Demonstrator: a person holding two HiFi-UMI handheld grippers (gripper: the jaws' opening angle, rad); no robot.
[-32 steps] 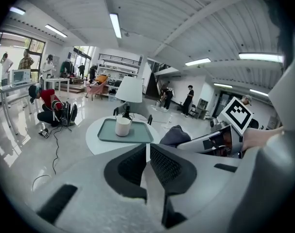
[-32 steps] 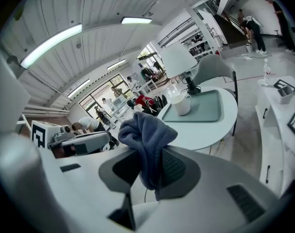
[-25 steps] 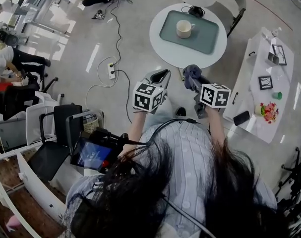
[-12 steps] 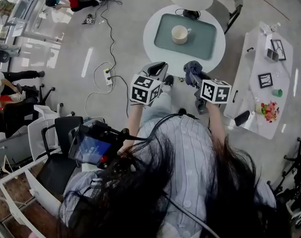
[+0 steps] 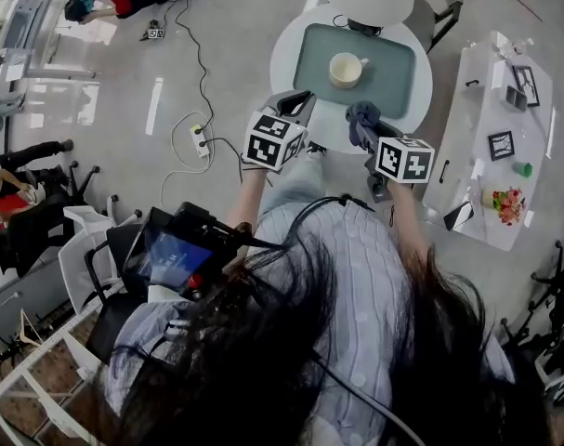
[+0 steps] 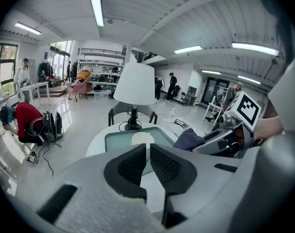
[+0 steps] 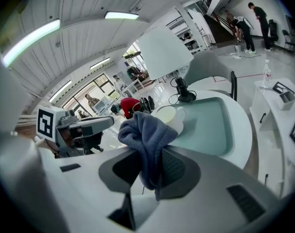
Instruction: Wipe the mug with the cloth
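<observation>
Your right tongs [image 7: 148, 171] pinch a fleecy blue-grey cloth [image 7: 146, 132]; left tongs [image 6: 147, 152] narrow, empty. Rounded cream mug [image 5: 346, 69] sits at 12 o'clock.

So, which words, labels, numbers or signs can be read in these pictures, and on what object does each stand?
No text can be read here.
Marker cubes: black-and-white square patterns only, no letters.
Tablet screen: blue, print too blurred.
Framed items on the side table: too small to read.
</observation>
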